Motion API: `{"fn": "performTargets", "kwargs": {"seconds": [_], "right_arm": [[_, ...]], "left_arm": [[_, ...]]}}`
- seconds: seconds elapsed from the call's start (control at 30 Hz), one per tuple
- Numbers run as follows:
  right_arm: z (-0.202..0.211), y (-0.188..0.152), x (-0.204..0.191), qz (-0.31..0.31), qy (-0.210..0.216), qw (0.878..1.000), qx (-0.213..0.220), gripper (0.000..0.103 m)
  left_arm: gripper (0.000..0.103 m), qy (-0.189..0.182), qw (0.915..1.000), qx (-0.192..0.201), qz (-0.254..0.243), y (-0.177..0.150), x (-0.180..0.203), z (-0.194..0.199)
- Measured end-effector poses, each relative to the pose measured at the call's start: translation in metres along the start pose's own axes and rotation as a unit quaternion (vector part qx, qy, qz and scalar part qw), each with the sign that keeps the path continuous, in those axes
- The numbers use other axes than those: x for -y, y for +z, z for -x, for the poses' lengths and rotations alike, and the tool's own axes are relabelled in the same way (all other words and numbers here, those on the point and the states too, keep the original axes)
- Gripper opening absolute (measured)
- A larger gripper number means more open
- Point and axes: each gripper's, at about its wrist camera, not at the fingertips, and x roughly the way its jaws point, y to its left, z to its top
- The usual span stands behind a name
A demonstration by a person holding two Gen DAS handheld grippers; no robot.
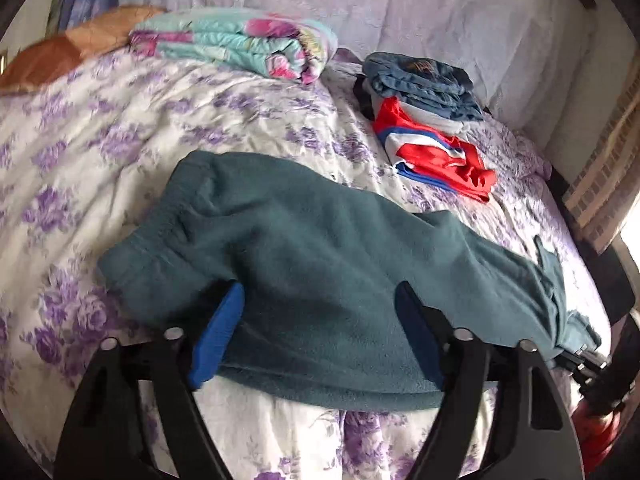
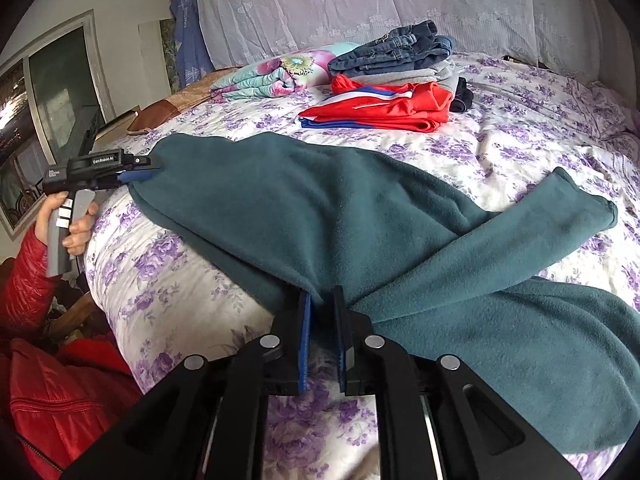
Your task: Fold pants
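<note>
Here the teal fleece pants (image 1: 320,280) lie flat across the near part of a bed, on a white sheet with purple flowers (image 1: 120,152). In the left wrist view the waistband sits to the left and the legs run off to the right. In the right wrist view the two legs cross near the right gripper — one leg (image 2: 540,220) angles up to the right, the other (image 2: 540,344) spreads toward the near right.

The left gripper (image 1: 320,320) has its blue-padded fingers (image 1: 218,340) spread wide, with the near edge of the pants lying between them and the pads not pressing on it. The right gripper (image 2: 322,316) stands only a little parted, at the near edge of the fabric where the legs meet; cloth lies at the tips, yet the pads do not pinch it.

Farther back on the bed sits a folded stack — jeans (image 2: 394,50) on top, a red, white and blue garment (image 2: 384,110) below. To its left lies a folded floral quilt (image 1: 236,42). In the right wrist view a hand (image 2: 74,226) in a red sleeve (image 2: 28,276) holds the left gripper's handle at the far left.
</note>
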Motion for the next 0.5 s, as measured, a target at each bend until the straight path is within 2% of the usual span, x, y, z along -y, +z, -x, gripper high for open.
{"fn": "performTargets", "kwargs": {"seconds": [0.03, 0.1, 0.13, 0.17, 0.2, 0.3, 0.4, 0.47, 0.5], "right_arm": [[0.012, 0.006, 0.004, -0.007, 0.0, 1.0, 0.012, 0.029], [0.037, 0.022, 0.015, -0.029, -0.009, 0.998, 0.045, 0.045], [0.044, 0.03, 0.022, -0.046, -0.029, 0.997, 0.055, 0.05], [0.048, 0.041, 0.031, -0.066, -0.062, 0.994, 0.062, 0.06], [0.048, 0.052, 0.043, -0.089, -0.104, 0.989, 0.063, 0.063], [0.021, 0.08, 0.084, -0.139, -0.194, 0.97, 0.038, 0.064], [-0.024, 0.101, 0.131, -0.178, -0.246, 0.953, -0.011, 0.063], [-0.046, 0.107, 0.158, -0.212, -0.27, 0.938, -0.034, 0.055], [-0.055, 0.108, 0.168, -0.231, -0.269, 0.934, -0.044, 0.053]], "left_arm": [[0.095, -0.001, 0.9998, 0.005, -0.02, -0.004, 0.006, -0.002], [0.097, 0.018, 0.9984, 0.017, -0.05, -0.011, 0.015, -0.004], [0.098, 0.023, 0.9978, 0.018, -0.059, -0.012, 0.018, -0.003], [0.098, 0.022, 0.9976, 0.019, -0.062, -0.012, 0.019, -0.003], [0.098, 0.018, 0.998, 0.019, -0.058, -0.011, 0.017, -0.003], [0.098, -0.005, 0.999, 0.027, -0.036, -0.011, 0.009, 0.002], [0.098, -0.025, 0.9988, 0.034, -0.023, -0.012, 0.004, 0.004], [0.098, -0.04, 0.9984, 0.037, -0.014, -0.012, 0.0, 0.006], [0.098, -0.048, 0.9981, 0.039, -0.009, -0.012, -0.003, 0.006]]}}
